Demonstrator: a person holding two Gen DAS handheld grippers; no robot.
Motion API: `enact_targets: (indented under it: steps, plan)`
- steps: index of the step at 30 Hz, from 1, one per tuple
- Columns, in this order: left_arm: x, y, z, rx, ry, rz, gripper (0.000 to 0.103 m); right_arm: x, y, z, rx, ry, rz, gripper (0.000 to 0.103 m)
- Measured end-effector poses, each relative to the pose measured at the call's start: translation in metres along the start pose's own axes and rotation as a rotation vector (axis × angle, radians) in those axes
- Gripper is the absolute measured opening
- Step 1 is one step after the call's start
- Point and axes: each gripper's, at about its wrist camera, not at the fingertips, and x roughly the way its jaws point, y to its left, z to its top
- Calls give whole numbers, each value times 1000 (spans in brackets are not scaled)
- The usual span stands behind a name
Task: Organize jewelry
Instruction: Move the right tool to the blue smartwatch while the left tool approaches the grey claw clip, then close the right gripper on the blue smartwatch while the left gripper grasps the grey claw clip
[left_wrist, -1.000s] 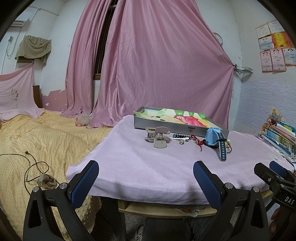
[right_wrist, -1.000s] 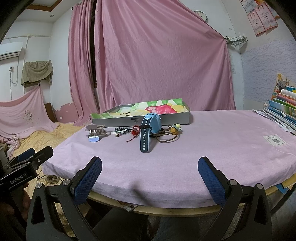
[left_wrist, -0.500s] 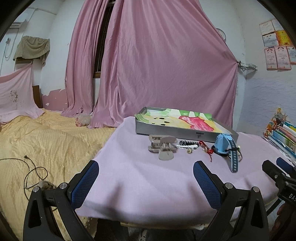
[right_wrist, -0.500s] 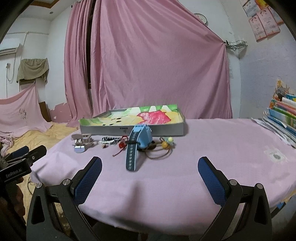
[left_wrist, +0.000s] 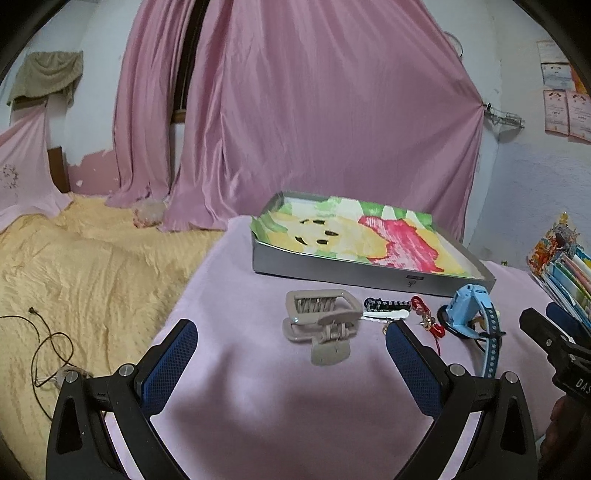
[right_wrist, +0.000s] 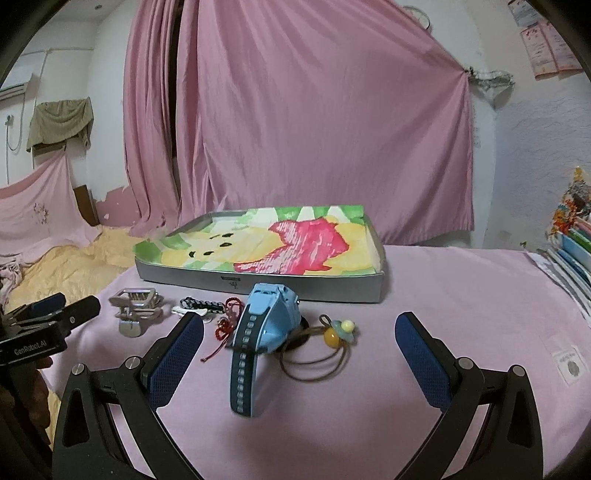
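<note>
Your left gripper (left_wrist: 291, 354) hangs with its blue pads spread wide and nothing between them, and your right gripper (right_wrist: 299, 349) is spread and empty too. The jewelry lies in a row on the pink-clothed round table (right_wrist: 461, 295), along the front wall of the shallow grey tray lined with bright patterned paper (right_wrist: 314, 286), which holds none of it yet.

The beige plastic claw hair clip (left_wrist: 320, 326) sits straight ahead of your left gripper, so that hand looks nearer to it. The light blue watch with its dark dotted strap (right_wrist: 255, 332) lies ahead of your right gripper, its strap running toward you.

Only the right view shows the brown hair tie with yellow beads (right_wrist: 325, 349) clearly; in the left view the watch mostly hides it.
</note>
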Motion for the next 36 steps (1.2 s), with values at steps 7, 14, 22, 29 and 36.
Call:
enact_targets:
  steps: [7,14,22,29,36]
  plan:
    - [32,-3,12,7,109,-13,102,41,3,10,15,121,63,102]
    - [54,-8,19,40,206,-28,102,69,9,15,4,216,109,91]
    - [70,-12,23,63,280,-66,84,93,12,15,24,330,133,69]
    - [75,-17,25,87,324,-93,65,103,17,19,-2,386,110,53]
    - [71,-15,25,70,316,-102,59,103,16,16,12,392,131,41]
